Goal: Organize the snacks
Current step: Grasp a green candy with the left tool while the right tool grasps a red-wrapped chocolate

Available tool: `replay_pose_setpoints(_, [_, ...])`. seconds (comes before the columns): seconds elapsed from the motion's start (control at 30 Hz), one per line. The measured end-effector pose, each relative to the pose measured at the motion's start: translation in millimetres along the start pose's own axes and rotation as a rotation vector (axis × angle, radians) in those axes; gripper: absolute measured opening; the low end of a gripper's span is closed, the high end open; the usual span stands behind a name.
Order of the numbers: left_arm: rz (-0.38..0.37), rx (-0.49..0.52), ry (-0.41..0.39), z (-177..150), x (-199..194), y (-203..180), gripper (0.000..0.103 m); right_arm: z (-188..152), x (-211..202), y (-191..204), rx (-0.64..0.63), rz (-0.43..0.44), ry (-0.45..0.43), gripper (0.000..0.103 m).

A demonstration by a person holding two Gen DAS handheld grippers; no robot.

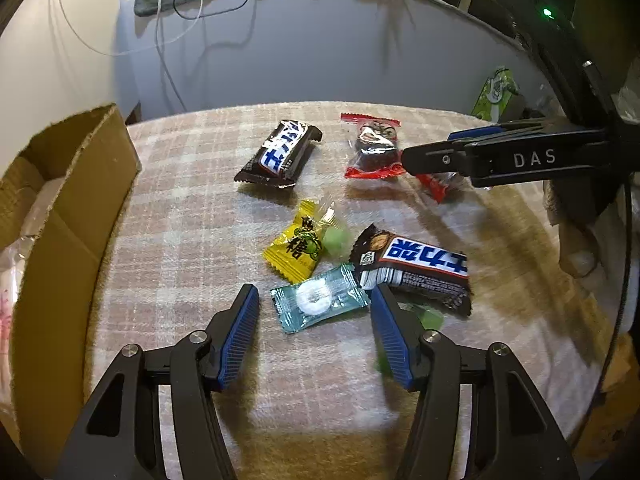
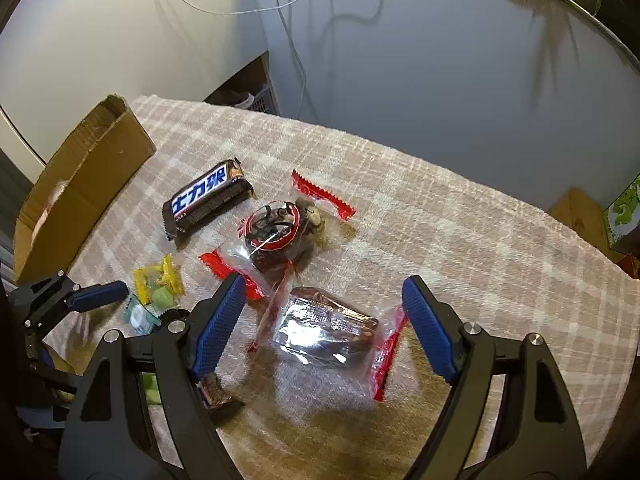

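Left wrist view, left to right:

- Cardboard box [image 1: 80, 184]: at the left edge of the checked cloth [image 1: 180, 248], open at the top, well apart from the snacks.
- Left gripper [image 1: 314, 322]: jaws apart, pads clear of everything. Teal mint wrapper [image 1: 318, 298] flat on the cloth between the two fingers, gripped by neither.
- Yellow candy [image 1: 294, 250]: just beyond the mint, touching a small green candy [image 1: 336, 242].
- Far chocolate bar [image 1: 280, 152]: toward the back of the cloth, lying at a slant.
- Near chocolate bar [image 1: 416, 268]: to the right of the mint, its corner touching the right-hand finger.
- Red-edged clear packet [image 1: 374, 148]: at the back right, partly behind the tip of the right gripper [image 1: 416, 158].

Right wrist view, left to right:

- Cardboard box [image 2: 84, 184]: far left.
- Left gripper [image 2: 100, 294]: low at the left edge, over the yellow candy [image 2: 158, 280].
- Far chocolate bar [image 2: 206, 200]: beyond these.
- Red-edged clear packet [image 2: 276, 236]: mid-cloth.
- Right gripper [image 2: 324, 324]: jaws wide apart, holding nothing. Second clear packet [image 2: 326, 334] with a dark filling flat on the cloth between the fingers, clear of both pads.
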State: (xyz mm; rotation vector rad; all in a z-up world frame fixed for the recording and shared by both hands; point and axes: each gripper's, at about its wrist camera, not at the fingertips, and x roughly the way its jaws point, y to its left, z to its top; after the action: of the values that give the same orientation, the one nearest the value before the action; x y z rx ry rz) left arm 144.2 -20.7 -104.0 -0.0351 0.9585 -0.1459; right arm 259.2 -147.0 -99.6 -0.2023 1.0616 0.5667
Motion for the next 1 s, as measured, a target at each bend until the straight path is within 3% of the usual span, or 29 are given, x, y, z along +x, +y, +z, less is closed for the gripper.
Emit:
replay_pose_setpoints(0.2, [0.02, 0.011, -0.013, -2.8, -1.2, 1.2, 0.04, -5.8, 7.3, 4.9, -0.024, -0.018, 0.022, 0.082])
replay_pose_setpoints(0.53, [0.013, 0.008, -0.025, -6.2, -4.6, 0.7, 0.031, -13.6, 1.7, -1.9, -0.009, -0.019, 0.019, 0.059])
replay_pose_setpoints(0.7, [-0.003, 0.003, -0.036, -6.8, -9.8, 0.8, 0.02, -17.4, -5.4, -7.2, 0.011, -0.005, 0.01, 0.057])
replay_pose_setpoints(1.0, [-0.028, -0.005, -0.045, -8.8, -13.1, 7.4, 0.019, -18.9, -15.8, -7.6, 0.013, -0.001, -0.008, 0.044])
